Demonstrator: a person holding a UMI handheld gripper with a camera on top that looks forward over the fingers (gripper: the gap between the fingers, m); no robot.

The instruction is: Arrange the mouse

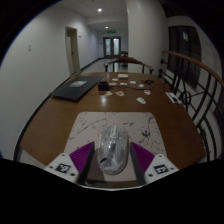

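Mouse (111, 150) is sitting between the 2 fingers (78, 158) on a mat (95, 125). Laptop (76, 89) is lying beyond it, to the left on the table (50, 125).

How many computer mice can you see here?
1. The mouse, pale and translucent-looking, sits between the gripper fingers, on a white mat on the wooden table. Small items farther along the table are too tiny to identify.
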